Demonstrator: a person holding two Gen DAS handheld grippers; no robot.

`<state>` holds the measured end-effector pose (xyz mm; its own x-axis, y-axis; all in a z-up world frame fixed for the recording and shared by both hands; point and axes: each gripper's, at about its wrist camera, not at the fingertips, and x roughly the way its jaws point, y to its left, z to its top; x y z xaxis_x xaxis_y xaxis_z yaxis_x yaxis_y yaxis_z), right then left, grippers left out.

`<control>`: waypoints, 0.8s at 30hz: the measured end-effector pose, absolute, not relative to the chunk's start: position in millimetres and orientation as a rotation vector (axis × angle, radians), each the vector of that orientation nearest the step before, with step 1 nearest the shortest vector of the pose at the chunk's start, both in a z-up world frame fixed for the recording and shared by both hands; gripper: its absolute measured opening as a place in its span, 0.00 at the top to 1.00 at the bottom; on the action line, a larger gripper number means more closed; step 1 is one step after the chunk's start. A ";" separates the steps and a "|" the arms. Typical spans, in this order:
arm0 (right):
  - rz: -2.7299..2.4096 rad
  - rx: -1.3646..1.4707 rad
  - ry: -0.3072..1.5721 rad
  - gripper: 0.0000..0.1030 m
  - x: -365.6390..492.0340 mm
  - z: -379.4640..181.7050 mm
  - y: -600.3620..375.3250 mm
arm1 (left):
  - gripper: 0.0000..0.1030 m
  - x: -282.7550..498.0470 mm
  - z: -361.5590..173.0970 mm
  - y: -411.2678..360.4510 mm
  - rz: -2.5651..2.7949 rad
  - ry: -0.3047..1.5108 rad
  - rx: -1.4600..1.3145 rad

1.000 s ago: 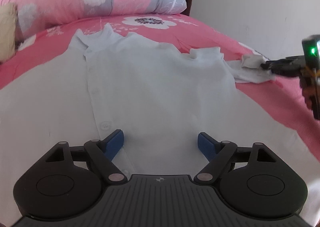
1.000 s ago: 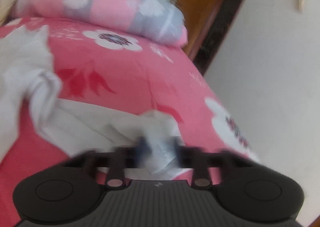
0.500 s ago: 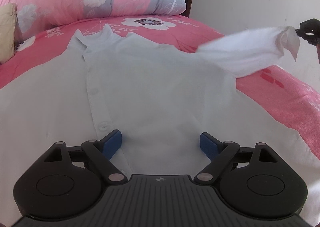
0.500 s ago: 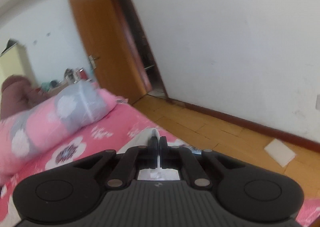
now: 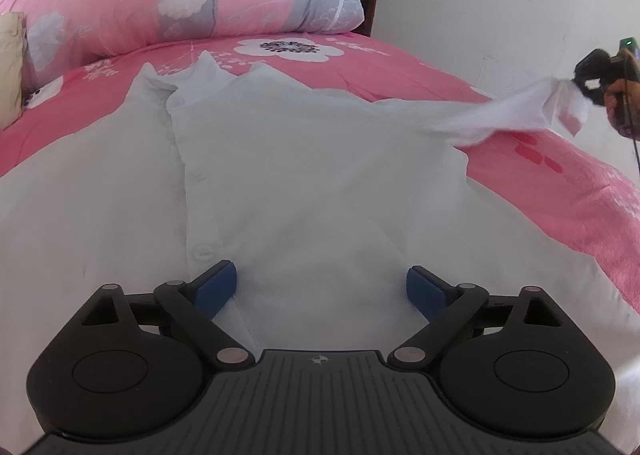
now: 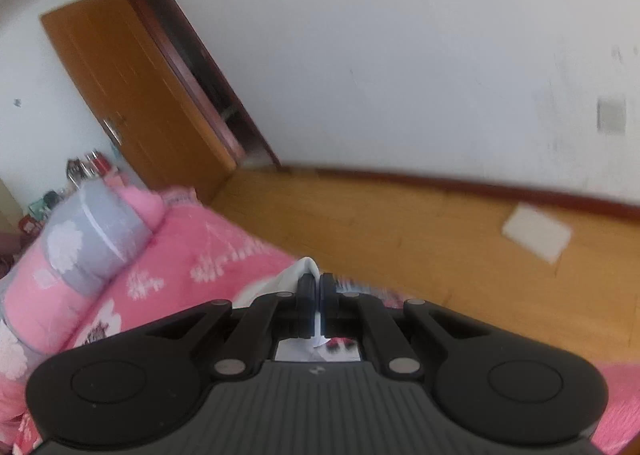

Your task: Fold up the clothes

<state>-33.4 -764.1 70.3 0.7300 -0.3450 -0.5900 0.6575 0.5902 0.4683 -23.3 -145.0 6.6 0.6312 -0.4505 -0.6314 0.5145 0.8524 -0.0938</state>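
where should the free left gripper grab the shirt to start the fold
Probably the hem edge of the shirt, just ahead of the left gripper, coming in low from the near side. Its jaws have just been opening, with nothing pinched. The body lies flat, and the right gripper already pinches the sleeve.

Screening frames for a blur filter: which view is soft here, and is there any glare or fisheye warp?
Left wrist view: sharp, even daylight, white shirt near washed out, bed bulging with fisheye. Right wrist view: motion-smeared door and floor; its own tongs stay crisp, black vignette corners.
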 end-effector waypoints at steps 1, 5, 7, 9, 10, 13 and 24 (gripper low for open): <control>-0.619 0.744 0.504 0.82 -29.8 62.9 -766.9 | 0.08 -23.2 6.4 -144.7 -0.555 0.694 0.098; -0.697 0.733 0.608 0.40 -32.6 42.2 -765.4 | 0.08 -22.4 6.3 -143.3 -0.560 0.693 0.093; -0.704 0.721 0.626 0.36 -39.5 37.1 -763.2 | 0.08 -22.7 6.2 -143.4 -0.560 0.693 0.093; -0.703 0.711 0.619 0.34 -48.6 37.2 -760.2 | 0.08 -23.0 6.6 -142.9 -0.560 0.693 0.089; -0.702 0.705 0.598 0.31 -56.4 40.9 -759.2 | 0.08 -23.2 6.9 -142.6 -0.560 0.693 0.086; -0.720 0.709 0.551 0.26 -78.6 52.8 -762.1 | 0.08 -23.2 8.9 -140.5 -0.559 0.696 0.072; -0.334 0.962 0.528 0.24 -171.0 58.3 -687.2 | 0.08 -54.4 51.0 -104.4 -0.499 0.633 0.023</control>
